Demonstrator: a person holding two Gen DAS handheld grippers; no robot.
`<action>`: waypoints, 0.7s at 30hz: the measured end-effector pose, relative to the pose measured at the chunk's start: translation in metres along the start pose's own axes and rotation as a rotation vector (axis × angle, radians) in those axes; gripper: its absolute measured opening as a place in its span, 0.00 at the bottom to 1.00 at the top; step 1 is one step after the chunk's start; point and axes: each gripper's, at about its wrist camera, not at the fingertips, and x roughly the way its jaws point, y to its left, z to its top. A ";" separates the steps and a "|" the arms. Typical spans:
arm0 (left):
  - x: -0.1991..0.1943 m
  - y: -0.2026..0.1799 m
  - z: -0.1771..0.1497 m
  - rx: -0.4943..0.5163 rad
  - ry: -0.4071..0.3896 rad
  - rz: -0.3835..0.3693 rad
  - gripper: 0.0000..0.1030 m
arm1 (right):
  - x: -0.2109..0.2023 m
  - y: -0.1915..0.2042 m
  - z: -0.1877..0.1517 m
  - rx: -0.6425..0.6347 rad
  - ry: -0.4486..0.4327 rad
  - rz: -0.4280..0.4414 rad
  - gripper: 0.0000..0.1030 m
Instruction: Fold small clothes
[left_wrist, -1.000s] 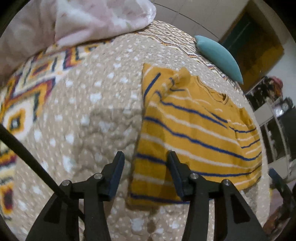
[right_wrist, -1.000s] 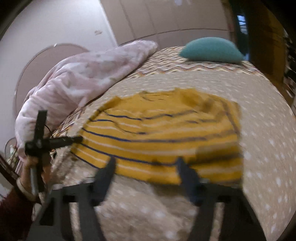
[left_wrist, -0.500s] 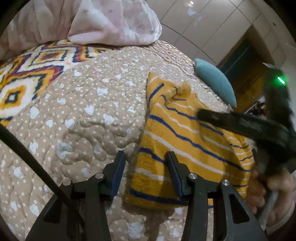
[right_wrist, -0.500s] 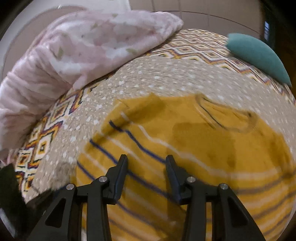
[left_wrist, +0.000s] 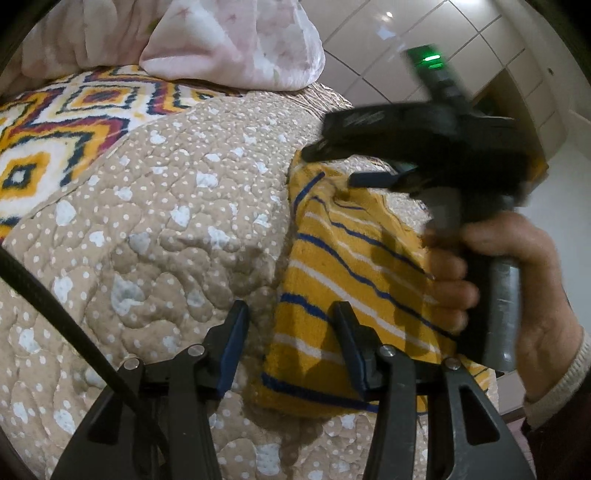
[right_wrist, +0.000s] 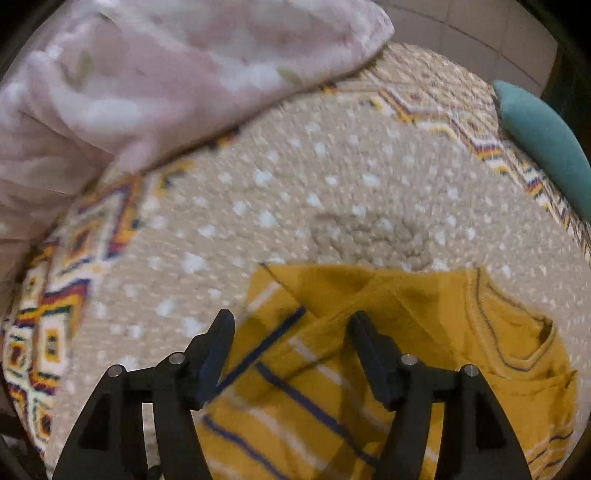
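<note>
A yellow shirt with blue and white stripes (left_wrist: 332, 266) lies flat on a beige dotted quilt (left_wrist: 184, 203). My left gripper (left_wrist: 291, 332) hovers open over the shirt's near left corner, the cloth edge lying between its fingers without being pinched. A hand holds my right gripper (left_wrist: 332, 166) above the shirt's far left corner. In the right wrist view that gripper (right_wrist: 291, 325) stands over the folded sleeve of the shirt (right_wrist: 424, 332), its jaws opening, with cloth below them and nothing gripped.
A pink blanket (left_wrist: 229, 40) is heaped at the far side of the bed. A patterned bedspread (left_wrist: 55, 122) borders the quilt on the left. A teal pillow (right_wrist: 546, 144) lies at the far right. A black cable (left_wrist: 48, 299) crosses the lower left.
The right gripper swung across the shirt to its far left corner and its jaws widened. The hand holding it came into the left wrist view. The left gripper tilted slightly.
</note>
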 end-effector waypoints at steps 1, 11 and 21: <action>-0.001 0.000 0.000 -0.003 -0.001 -0.002 0.46 | -0.013 -0.001 -0.002 -0.002 -0.022 0.001 0.68; -0.015 0.004 -0.011 -0.024 -0.001 -0.016 0.46 | -0.005 0.015 -0.041 -0.046 0.099 -0.004 0.41; -0.016 0.004 -0.013 -0.025 -0.007 -0.021 0.46 | -0.034 -0.043 -0.035 0.022 -0.012 0.027 0.53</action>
